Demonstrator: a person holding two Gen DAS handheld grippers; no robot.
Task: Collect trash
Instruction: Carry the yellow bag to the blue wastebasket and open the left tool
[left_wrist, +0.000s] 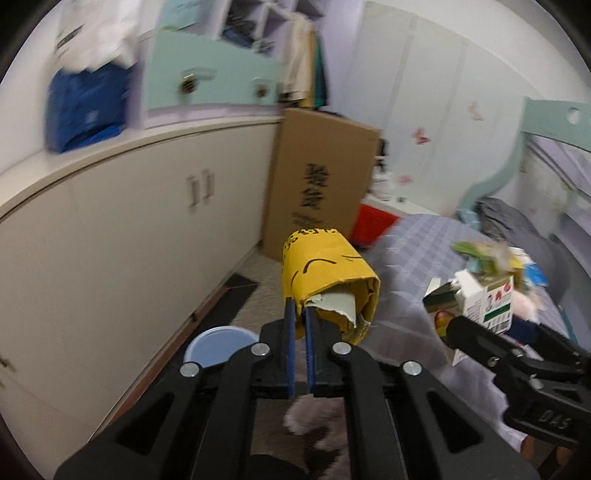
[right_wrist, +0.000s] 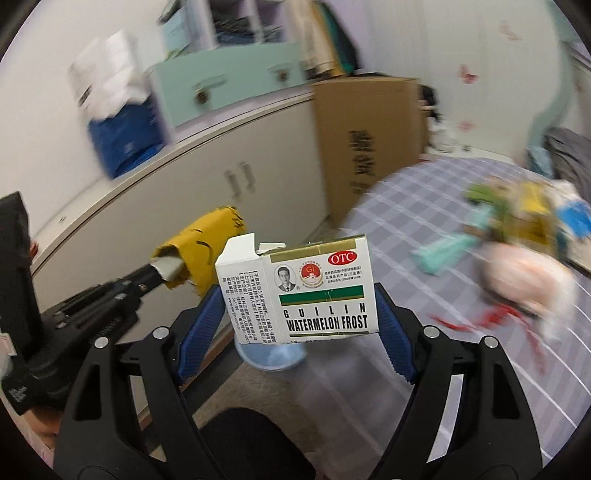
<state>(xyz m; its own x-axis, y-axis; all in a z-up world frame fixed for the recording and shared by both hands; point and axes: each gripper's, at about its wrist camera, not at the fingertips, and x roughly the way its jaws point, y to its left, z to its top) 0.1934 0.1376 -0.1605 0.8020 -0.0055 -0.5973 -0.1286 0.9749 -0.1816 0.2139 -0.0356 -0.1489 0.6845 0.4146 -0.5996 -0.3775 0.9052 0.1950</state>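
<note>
From my left wrist camera I see the left gripper (left_wrist: 300, 314) with its blue pads nearly together, pinching the torn edge of a rolled yellow paper wrapper (left_wrist: 327, 275) that sticks up and away from the fingers, held in the air over the floor beside the bed. That view also shows a light blue round bin (left_wrist: 218, 345) low on the floor by the cream cabinet (left_wrist: 129, 229), which my right camera catches only as a pale blue patch under the box. My right wrist camera gives what the left cannot: the printed front of the white medicine box (right_wrist: 317, 291), reading "Guilin Watermelon Frost", top flap open, clamped by its two sides between the wide-set pads of the right gripper (right_wrist: 301, 306). It also shows the blurred heap of remaining trash (right_wrist: 517, 236) on the checked bedspread (right_wrist: 424, 206), far off to the right. Both grippers point forward and downward, side by side, the left one's load just left of the box. A tall cardboard carton (left_wrist: 321, 181) leans against the cabinet end.
</note>
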